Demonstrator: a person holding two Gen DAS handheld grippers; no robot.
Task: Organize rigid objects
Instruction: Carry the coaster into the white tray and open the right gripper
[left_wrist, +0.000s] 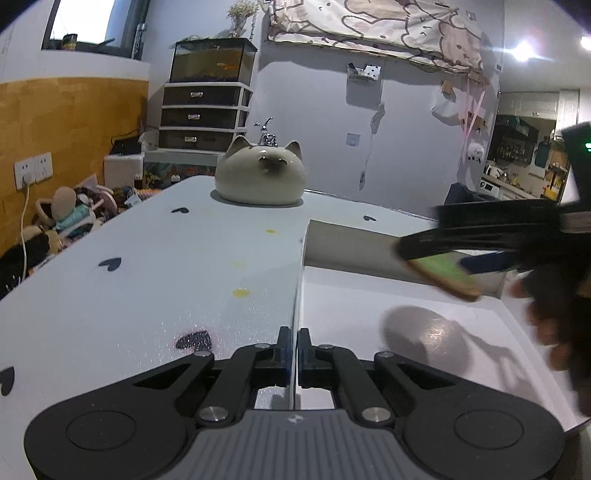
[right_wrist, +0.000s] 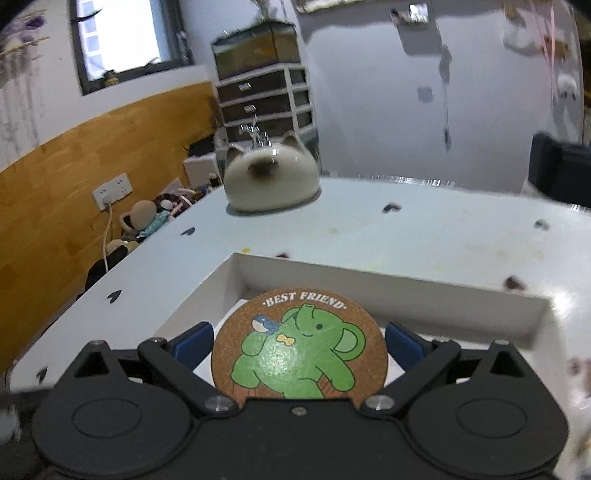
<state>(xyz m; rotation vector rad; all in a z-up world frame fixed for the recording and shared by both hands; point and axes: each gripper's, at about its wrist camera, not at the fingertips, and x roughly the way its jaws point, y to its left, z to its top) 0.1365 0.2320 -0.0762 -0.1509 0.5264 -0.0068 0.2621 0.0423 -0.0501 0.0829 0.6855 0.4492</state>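
The right hand-held gripper (right_wrist: 299, 341) grasps a round cork coaster (right_wrist: 299, 347) by its edges and holds it above the white box (right_wrist: 406, 291) on the table (right_wrist: 406, 229), while the left hand-held gripper (left_wrist: 293, 354) is clenched on the box's left wall (left_wrist: 298, 291). The pads bear only on the coaster's thin rim, so a tilt or a jolt could, I judge, let it slip and land askew. If the left grip shifts the box, the coaster may strike the wall or miss.

Coaster's (right_wrist: 299, 350) lower edge behind gripper body
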